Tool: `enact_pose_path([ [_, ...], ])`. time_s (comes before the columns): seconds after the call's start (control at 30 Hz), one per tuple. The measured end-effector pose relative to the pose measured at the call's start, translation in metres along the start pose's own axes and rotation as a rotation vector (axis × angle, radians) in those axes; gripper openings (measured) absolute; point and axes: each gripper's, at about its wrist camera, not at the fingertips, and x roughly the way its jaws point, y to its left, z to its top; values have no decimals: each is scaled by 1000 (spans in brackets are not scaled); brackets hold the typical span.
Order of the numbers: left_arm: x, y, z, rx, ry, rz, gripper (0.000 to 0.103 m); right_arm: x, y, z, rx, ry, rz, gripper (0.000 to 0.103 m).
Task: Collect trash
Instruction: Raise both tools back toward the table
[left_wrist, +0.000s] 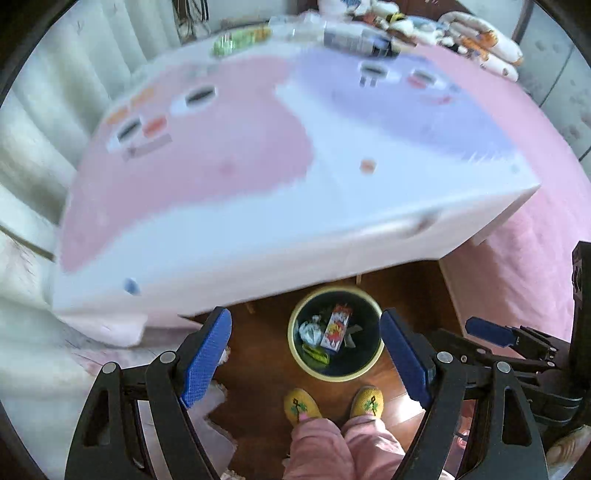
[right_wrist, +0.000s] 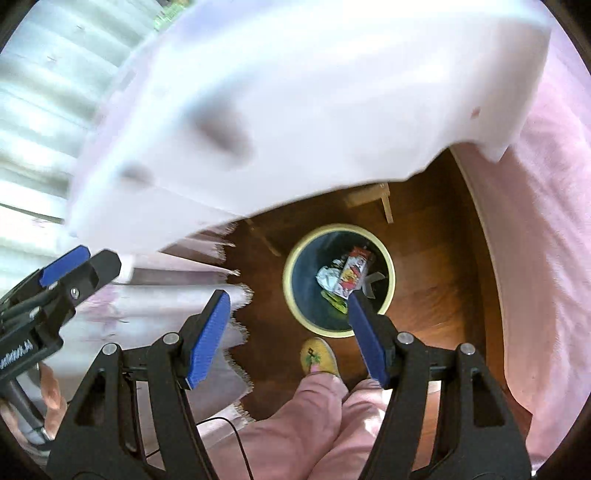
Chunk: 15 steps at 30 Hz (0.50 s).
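A round bin with a cream rim (left_wrist: 295, 350) stands on the wooden floor under the table edge. It holds a red and white carton (left_wrist: 336, 326), crumpled silver wrap (left_wrist: 309, 330) and a green wrapper (left_wrist: 316, 355). It also shows in the right wrist view (right_wrist: 388, 258) with the same carton (right_wrist: 354, 273). My left gripper (left_wrist: 306, 345) is open and empty above the bin. My right gripper (right_wrist: 286, 325) is open and empty, also above the bin, and shows at the right of the left view (left_wrist: 491, 330).
A table with a pink, white and lilac cloth (left_wrist: 258, 177) fills the upper view, with clutter at its far edge (left_wrist: 354, 37). A pink bedspread (left_wrist: 535, 240) lies to the right. The person's yellow slippers (left_wrist: 301, 406) stand by the bin. A wooden stool leg (right_wrist: 384, 203) is behind it.
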Motion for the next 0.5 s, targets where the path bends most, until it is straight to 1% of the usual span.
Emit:
enact_pose_path([
  [0.1,-36,1,13,24,-36,6,84,-35,17,5,-20,-36,-2,63],
  [0.3,-89,10,42,65,-95,-7,84,-99,52,20,-50,-127,-20,63],
  [0.4,-110,15,57,83,-129,-5,82,-122,65,28,-59,-169,-29,63],
  [0.5,-122,18,70,109,-152,7,80,-146,77,36,-69,-219,-42,63],
])
